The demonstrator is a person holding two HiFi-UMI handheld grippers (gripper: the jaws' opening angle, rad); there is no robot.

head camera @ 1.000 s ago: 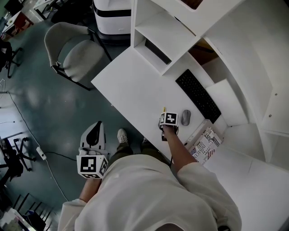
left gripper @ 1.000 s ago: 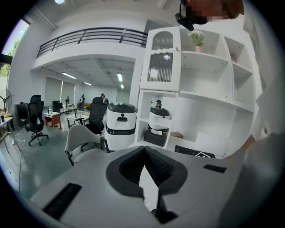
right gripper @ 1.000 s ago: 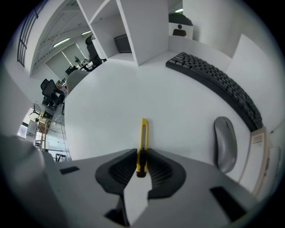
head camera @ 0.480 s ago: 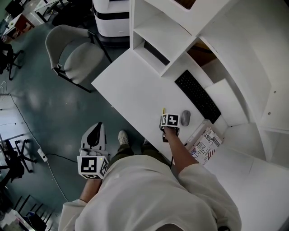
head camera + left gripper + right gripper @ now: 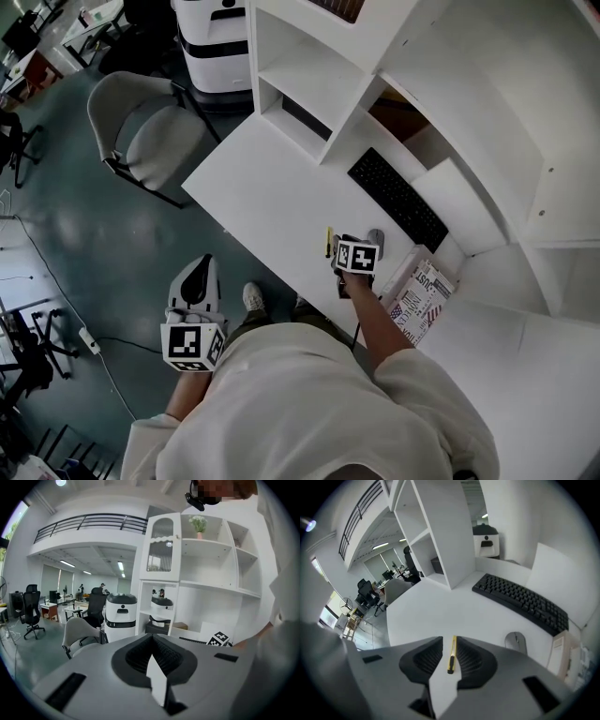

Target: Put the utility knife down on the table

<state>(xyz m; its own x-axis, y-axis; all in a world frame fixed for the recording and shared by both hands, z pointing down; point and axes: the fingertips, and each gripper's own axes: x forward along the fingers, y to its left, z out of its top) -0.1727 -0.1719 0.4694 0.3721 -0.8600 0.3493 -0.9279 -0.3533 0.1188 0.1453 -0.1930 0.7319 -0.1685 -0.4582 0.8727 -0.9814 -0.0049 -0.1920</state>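
The utility knife (image 5: pixel 329 241) now lies flat on the white table (image 5: pixel 272 187), close to the near edge where I stand. It is parallel to the grey mouse (image 5: pixel 375 238) and just beside it. A second ago my right gripper (image 5: pixel 341 249) sat low over it and only a yellow tip showed. The gripper has since lifted, and the whole yellow-and-black body is exposed and free.

In the right gripper view the knife (image 5: pixel 451 654) appears in the gap between the jaws but down on the table, with neither pad touching it. The jaws stand wide and are easing inward. I judge the put-down done; only pulling the hand clear remains.

My left gripper (image 5: pixel 194 269) hangs out over the floor, off the table's near edge, its jaws closed together on nothing.

The black keyboard (image 5: pixel 394 199) lies further back, toward the shelves. At the table's right end, a printed box (image 5: pixel 419 292) shows large letters that seem to read "JUST". The smaller print is too small to read. I can make out no brand on the knife. The grippers' cubes carry only black-and-white square markers.
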